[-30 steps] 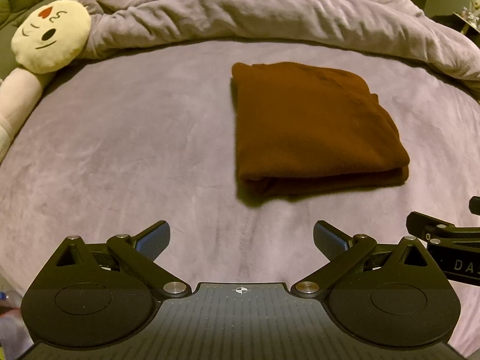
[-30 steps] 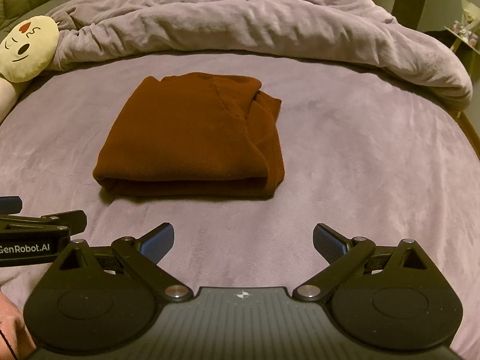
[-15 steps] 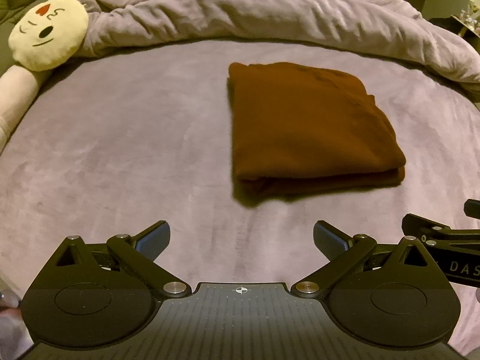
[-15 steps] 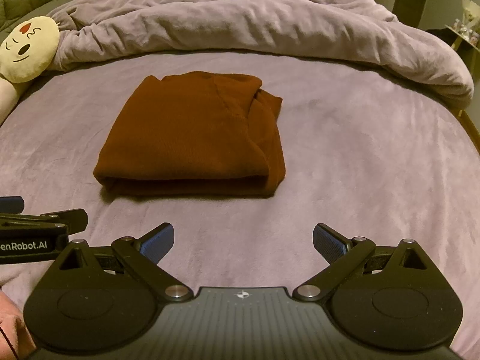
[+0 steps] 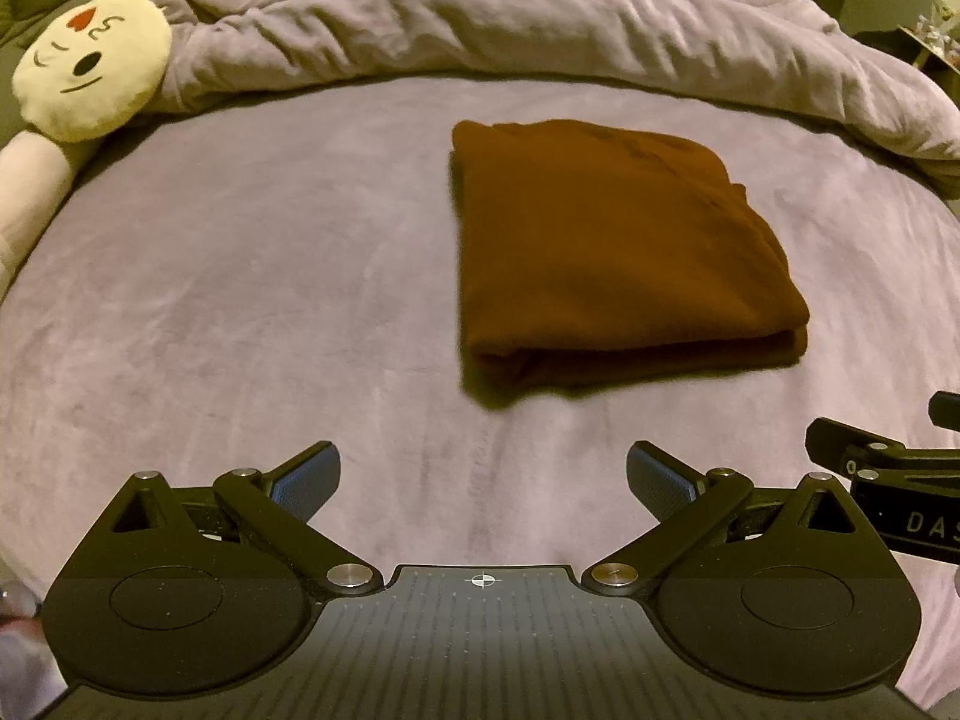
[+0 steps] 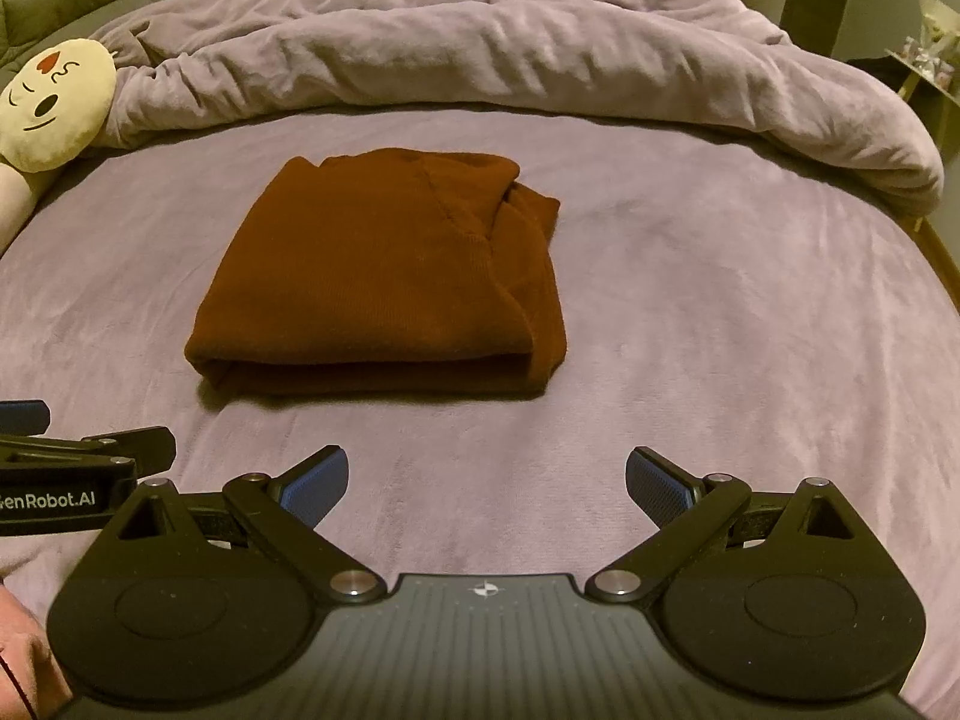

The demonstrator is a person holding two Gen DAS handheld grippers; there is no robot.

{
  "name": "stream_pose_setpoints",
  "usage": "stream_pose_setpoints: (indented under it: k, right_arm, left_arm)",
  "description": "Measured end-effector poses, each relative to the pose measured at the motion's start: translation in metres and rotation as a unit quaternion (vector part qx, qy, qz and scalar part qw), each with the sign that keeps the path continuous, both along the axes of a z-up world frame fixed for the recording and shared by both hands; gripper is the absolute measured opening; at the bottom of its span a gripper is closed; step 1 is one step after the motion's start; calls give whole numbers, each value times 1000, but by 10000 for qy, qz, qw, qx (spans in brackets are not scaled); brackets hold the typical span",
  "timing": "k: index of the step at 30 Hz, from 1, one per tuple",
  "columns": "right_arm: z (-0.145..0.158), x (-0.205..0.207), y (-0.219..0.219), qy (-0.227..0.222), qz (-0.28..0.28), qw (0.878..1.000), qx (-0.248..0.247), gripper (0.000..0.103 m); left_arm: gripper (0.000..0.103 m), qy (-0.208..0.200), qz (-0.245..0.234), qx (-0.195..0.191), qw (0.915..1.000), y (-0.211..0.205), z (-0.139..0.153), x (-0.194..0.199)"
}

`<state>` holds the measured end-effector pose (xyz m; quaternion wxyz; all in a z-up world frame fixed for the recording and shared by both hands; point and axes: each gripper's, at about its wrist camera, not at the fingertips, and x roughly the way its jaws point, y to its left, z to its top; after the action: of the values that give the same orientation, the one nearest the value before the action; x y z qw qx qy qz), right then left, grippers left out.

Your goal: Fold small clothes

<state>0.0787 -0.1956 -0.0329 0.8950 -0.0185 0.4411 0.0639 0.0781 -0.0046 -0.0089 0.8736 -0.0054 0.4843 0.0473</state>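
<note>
Brown garment (image 6: 384, 270) folded flat on the bed (image 6: 720, 312), ahead of both tools and touching neither. Left tool (image 5: 483, 477) spread wide, empty; right tool (image 6: 487, 477) spread wide, empty. Beyond the garment: bunched lilac duvet (image 6: 510, 54); plush pillow with a face (image 5: 90, 66) far left

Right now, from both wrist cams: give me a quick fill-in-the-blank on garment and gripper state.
1. The brown garment lies ____ on the purple bed cover.
2. Both the left gripper and the right gripper have jaws that are ____.
3. The smiley plush pillow rests to the garment's ____.

Missing words: folded; open; left
</note>
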Motion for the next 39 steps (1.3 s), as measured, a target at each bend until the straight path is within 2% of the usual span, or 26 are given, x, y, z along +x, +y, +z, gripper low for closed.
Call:
stream_pose_setpoints:
  k: [39]
  right_arm:
    - [1,-5,3,-66,-22,10000,-43,99]
  left_arm:
    - [103,-56,-250,175,9995,-10,-4,-7]
